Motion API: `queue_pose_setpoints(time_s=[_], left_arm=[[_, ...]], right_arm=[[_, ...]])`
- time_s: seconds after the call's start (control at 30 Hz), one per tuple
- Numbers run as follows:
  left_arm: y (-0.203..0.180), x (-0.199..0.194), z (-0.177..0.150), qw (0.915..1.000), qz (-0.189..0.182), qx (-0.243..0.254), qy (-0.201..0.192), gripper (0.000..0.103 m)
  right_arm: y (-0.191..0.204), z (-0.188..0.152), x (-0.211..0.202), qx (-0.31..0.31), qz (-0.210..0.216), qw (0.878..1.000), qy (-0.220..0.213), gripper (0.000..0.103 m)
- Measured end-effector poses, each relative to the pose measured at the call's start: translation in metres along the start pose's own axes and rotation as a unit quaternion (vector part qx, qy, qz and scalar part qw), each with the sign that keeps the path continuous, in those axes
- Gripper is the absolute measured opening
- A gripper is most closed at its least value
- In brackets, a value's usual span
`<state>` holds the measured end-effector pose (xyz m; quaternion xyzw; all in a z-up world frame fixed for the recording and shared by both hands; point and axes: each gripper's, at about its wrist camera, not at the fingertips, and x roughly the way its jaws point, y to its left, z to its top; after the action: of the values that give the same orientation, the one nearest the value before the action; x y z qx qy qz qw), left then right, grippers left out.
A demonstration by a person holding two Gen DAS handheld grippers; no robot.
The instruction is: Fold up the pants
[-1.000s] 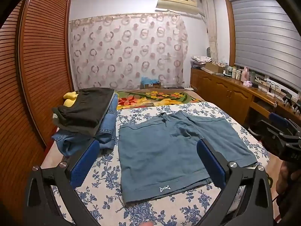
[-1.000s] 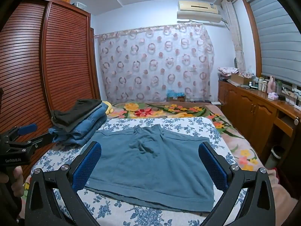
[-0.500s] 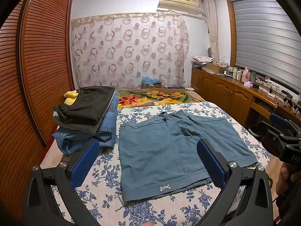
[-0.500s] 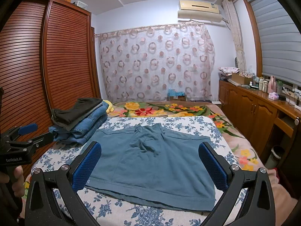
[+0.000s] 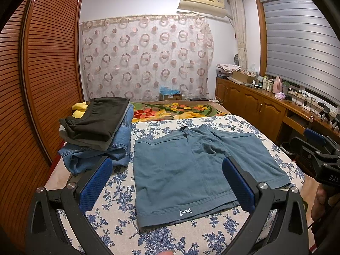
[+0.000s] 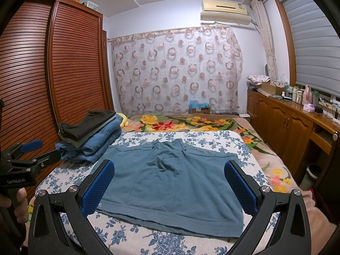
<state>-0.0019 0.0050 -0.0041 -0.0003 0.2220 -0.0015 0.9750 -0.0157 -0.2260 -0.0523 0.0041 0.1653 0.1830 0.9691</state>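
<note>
A pair of blue-green shorts [image 5: 191, 165] lies on the floral bed sheet [image 5: 119, 195], folded in half lengthwise, hems toward me and a small white logo at the near hem. It also shows in the right wrist view [image 6: 170, 178]. My left gripper [image 5: 167, 182] is open and empty, held above the near hem. My right gripper [image 6: 170, 182] is open and empty, also above the shorts' near edge. Each gripper shows at the edge of the other's view: the right one at far right [image 5: 318, 155], the left one at far left [image 6: 25, 157].
A stack of folded clothes [image 5: 95, 131], black on grey on denim, sits left of the shorts. A wooden slatted wardrobe [image 5: 42, 74] stands along the left. A wooden cabinet [image 5: 265, 106] with bottles runs along the right. A flowered blanket [image 5: 176, 110] covers the far bed end.
Both grippers have risen and tilted slightly, so the shorts sit a bit lower in each view. The shorts have not moved. Both grippers stay open.
</note>
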Motion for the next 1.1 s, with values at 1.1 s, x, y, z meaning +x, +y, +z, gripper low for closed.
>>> queue_pose_setpoints(time_s=[1.1], left_arm=[[-0.0017,-0.0020,0.0005,1.0000,0.000,-0.001,-0.003,0.103]], right_arm=[[0.0009,0.0001,-0.0003,0.001,0.002,1.000,-0.002,0.103]])
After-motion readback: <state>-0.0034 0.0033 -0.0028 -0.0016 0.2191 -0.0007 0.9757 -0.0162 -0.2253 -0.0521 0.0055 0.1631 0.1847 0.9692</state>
